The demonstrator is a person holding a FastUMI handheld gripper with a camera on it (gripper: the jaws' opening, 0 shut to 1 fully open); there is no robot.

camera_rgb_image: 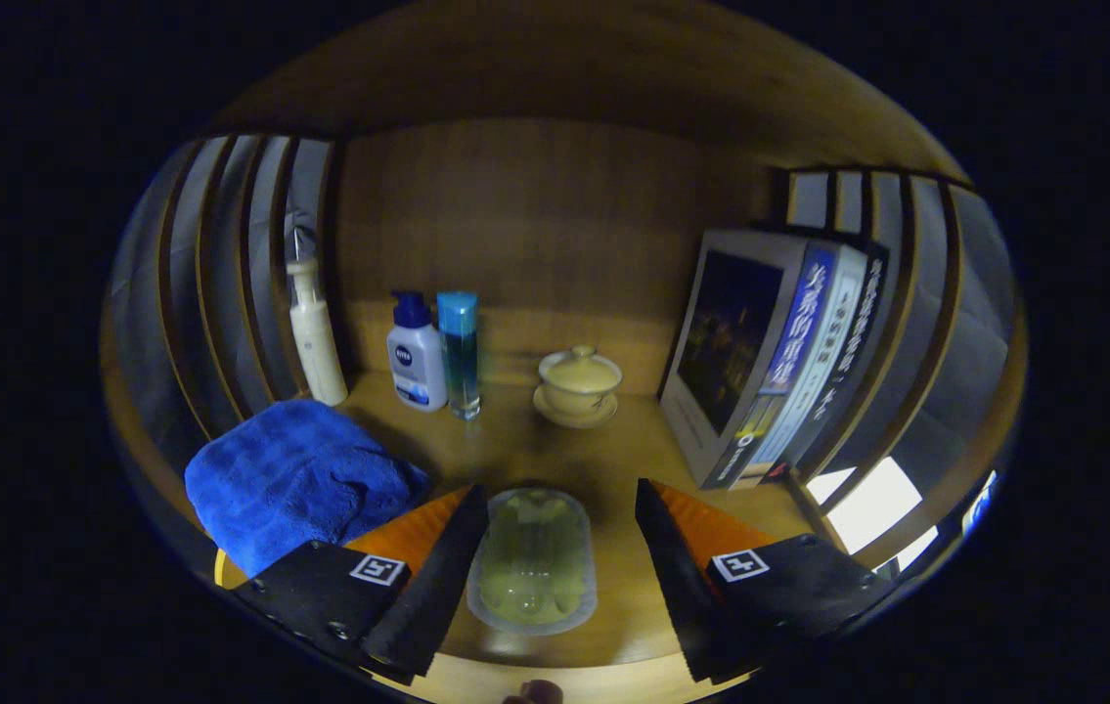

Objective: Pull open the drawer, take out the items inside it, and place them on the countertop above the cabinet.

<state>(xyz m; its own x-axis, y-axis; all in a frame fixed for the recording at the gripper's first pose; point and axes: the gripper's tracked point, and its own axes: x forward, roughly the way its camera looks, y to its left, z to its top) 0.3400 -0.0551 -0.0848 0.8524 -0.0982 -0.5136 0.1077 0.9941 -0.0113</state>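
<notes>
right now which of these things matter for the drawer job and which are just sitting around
For the job:
- gripper, open, fingers either side of the soap tray
- clear soap tray between the fingers
- wooden countertop under it

Just sitting around:
- blue towel
- pump bottle
- white bottle
- teal bottle
- lidded cup
- books

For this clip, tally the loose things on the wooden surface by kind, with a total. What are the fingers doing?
Bottles: 3 (pump bottle, white bottle, blue-capped bottle)
Lidded cup on saucer: 1
Cloth: 1, blue
Books: 2
Clear tray: 1
Total: 8
The gripper is open, the tray between its fingers.
</notes>
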